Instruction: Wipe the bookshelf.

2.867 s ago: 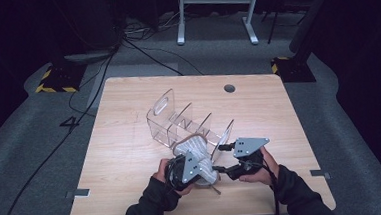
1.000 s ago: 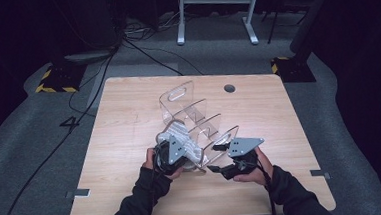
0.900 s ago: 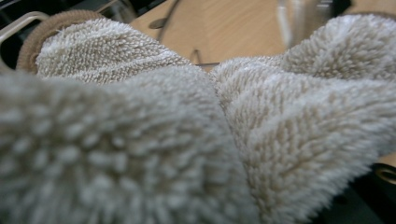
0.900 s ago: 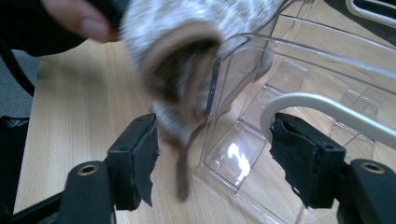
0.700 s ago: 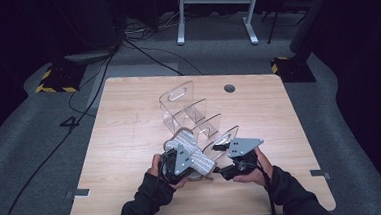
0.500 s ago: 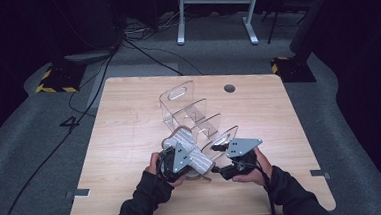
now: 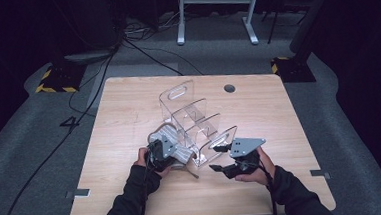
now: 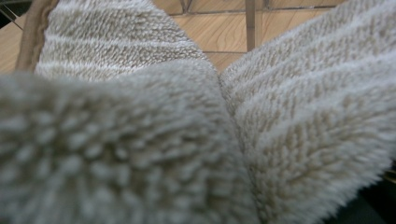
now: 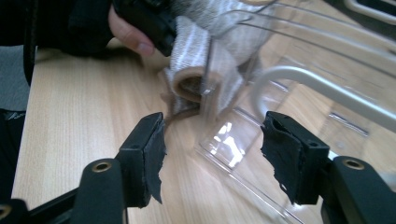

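The soft, fuzzy grey towel [image 7: 180, 153] has been carried back to the near end of the clear plastic rack [image 7: 194, 122], so it is likely being tucked in. It is pinched by the left gripper [image 7: 167, 154]. The right gripper [image 9: 212, 154] is held open beside the rack's smooth, shiny edge on the wooden table [image 7: 119, 122].

left gripper [image 7: 167, 150] jaws hidden behind blurred beige towel [image 8: 140, 140]; towel cut off by frame edges
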Motion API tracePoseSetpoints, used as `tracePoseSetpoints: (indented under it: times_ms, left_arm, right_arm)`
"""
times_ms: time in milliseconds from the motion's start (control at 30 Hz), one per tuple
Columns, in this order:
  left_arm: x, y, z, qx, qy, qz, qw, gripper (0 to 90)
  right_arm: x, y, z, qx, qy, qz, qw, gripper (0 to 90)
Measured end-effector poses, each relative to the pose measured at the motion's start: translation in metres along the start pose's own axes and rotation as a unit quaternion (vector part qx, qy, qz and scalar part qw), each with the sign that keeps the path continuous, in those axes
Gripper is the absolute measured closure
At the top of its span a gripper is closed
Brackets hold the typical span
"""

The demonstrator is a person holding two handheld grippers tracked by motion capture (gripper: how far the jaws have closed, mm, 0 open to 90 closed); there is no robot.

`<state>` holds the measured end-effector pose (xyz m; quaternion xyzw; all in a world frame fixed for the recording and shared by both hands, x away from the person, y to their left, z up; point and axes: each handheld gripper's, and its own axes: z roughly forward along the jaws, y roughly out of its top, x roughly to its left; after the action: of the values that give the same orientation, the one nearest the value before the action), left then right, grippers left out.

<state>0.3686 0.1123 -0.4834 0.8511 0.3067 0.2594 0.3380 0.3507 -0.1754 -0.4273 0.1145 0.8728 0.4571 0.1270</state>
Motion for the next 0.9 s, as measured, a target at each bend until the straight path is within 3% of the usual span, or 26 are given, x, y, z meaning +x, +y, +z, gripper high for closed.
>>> tracePoseSetpoints:
  times_ms: [100,167,200,300,433,500,633,900]
  left_arm:
    - [-0.004,-0.003,0.004,0.011,-0.013,0.006,0.9998,69.4]
    - [-0.009,-0.003,0.007,0.020,-0.031,0.028,0.9989,68.9]
    - [-0.009,-0.003,0.007,0.020,-0.031,0.028,0.9989,68.9]
    - [-0.016,-0.001,0.004,0.026,-0.057,0.037,0.9974,69.1]
    - [-0.022,-0.002,0.000,0.037,-0.061,0.061,0.9956,69.8]
    - [-0.023,-0.004,-0.003,0.041,-0.066,0.068,0.9947,70.3]
    - [-0.025,-0.008,-0.009,0.042,-0.076,0.062,0.9943,70.3]
    - [-0.034,-0.018,-0.023,0.046,-0.093,0.068,0.9923,69.7]
  right_arm:
    - [-0.006,-0.005,-0.014,-0.007,-0.014,0.011,0.9998,41.5]
    - [-0.013,-0.009,-0.028,-0.017,-0.027,0.018,0.9993,46.3]
    - [-0.013,-0.009,-0.028,-0.017,-0.027,0.018,0.9993,46.3]
    - [-0.025,-0.010,-0.047,-0.036,-0.062,0.034,0.9969,51.6]
    - [-0.035,-0.010,-0.055,-0.048,-0.090,0.042,0.9939,50.3]
    - [-0.039,-0.011,-0.056,-0.049,-0.100,0.047,0.9926,47.9]
    - [-0.050,-0.011,-0.052,-0.042,-0.116,0.044,0.9913,43.1]
    - [-0.067,-0.012,-0.036,-0.027,-0.101,0.053,0.9932,36.8]
